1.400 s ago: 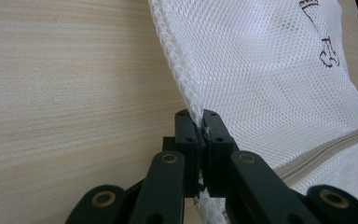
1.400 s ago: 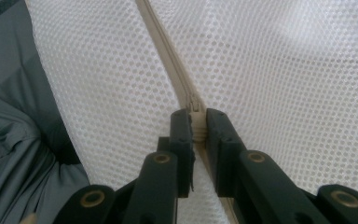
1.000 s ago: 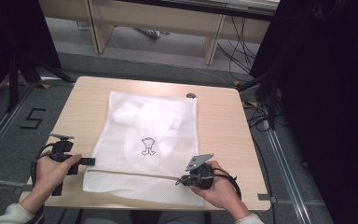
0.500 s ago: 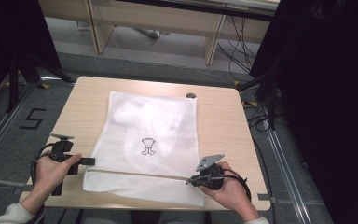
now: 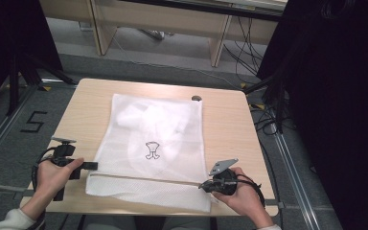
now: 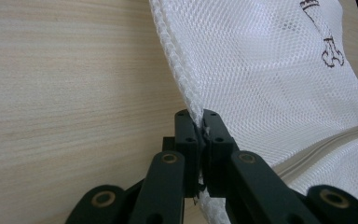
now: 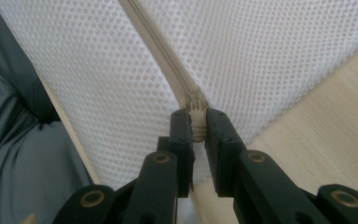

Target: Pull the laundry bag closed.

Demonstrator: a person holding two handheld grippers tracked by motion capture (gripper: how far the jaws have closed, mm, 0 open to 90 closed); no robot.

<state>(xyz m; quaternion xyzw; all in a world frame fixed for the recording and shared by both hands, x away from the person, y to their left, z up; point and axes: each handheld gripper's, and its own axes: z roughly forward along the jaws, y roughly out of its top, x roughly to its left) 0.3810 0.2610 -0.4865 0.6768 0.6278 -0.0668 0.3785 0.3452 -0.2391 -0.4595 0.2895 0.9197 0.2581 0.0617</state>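
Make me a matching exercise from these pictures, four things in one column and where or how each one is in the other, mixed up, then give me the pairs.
Things:
1. left gripper
2. right gripper
3. mesh laundry bag
4. black printed figure

Places or states:
A. lies flat on the wooden table
B. shut on the zipper pull
C. near the middle of the bag
D. shut on the bag's side seam

Pairs: 1-D, 2-B, 3-A, 4-C
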